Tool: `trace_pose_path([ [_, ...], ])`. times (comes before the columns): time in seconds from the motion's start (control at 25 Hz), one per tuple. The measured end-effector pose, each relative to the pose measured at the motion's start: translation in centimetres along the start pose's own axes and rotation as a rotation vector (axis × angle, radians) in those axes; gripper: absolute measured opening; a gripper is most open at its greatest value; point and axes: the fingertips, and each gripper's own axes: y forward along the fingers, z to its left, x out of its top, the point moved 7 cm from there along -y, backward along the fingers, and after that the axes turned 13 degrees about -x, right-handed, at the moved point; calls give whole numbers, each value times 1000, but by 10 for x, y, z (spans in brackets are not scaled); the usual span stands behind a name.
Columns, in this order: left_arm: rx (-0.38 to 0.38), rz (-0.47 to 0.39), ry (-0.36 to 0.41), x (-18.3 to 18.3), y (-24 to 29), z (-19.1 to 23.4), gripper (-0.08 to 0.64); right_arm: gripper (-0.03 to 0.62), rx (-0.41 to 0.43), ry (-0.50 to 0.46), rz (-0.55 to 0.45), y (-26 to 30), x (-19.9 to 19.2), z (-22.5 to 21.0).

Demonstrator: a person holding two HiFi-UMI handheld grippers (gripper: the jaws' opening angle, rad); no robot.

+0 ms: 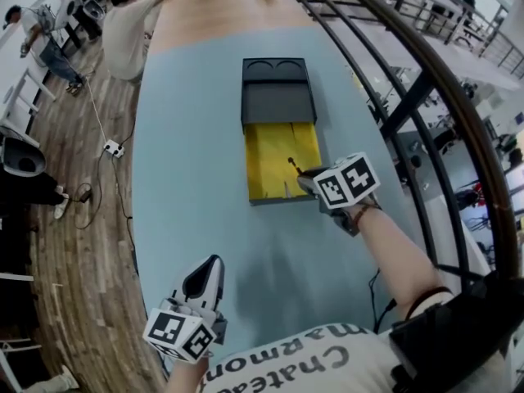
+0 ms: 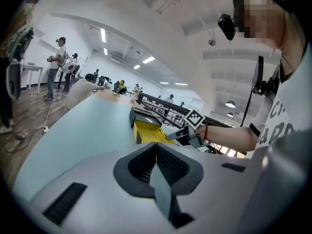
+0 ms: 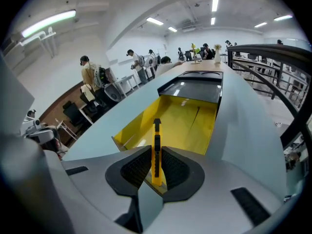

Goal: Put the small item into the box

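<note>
The box (image 1: 278, 166) lies open on the pale blue table, its yellow tray pulled out toward me and its dark lid (image 1: 278, 92) at the far end. My right gripper (image 1: 304, 178) hangs over the tray's near right corner, shut on a slim yellow utility knife (image 3: 156, 152) with a black slider, which points out over the yellow tray (image 3: 183, 123). In the head view only the knife's dark tip (image 1: 291, 164) shows. My left gripper (image 1: 201, 289) is near my body, low on the left, jaws closed with nothing between them. From it I see the box (image 2: 146, 130) and the right gripper (image 2: 178, 134).
A black railing (image 1: 409, 88) runs along the table's right side. Wooden floor (image 1: 74, 219) with a cable and socket lies to the left. People stand at the table's far end (image 1: 127, 27). The pale blue table (image 1: 196, 178) stretches bare around the box.
</note>
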Motion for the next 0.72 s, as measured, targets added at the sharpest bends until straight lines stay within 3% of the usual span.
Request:
trace_pose_path([
  [0.2, 14, -16, -6, 0, -4, 1, 6, 81, -59, -102, 129, 18, -2, 2],
  [0.36, 28, -29, -9, 0, -12, 2, 8, 81, -98, -152, 173, 23, -6, 4],
  [0.72, 51, -49, -24, -8, -29, 6, 6, 81, -104, -126, 213, 34, -11, 1],
])
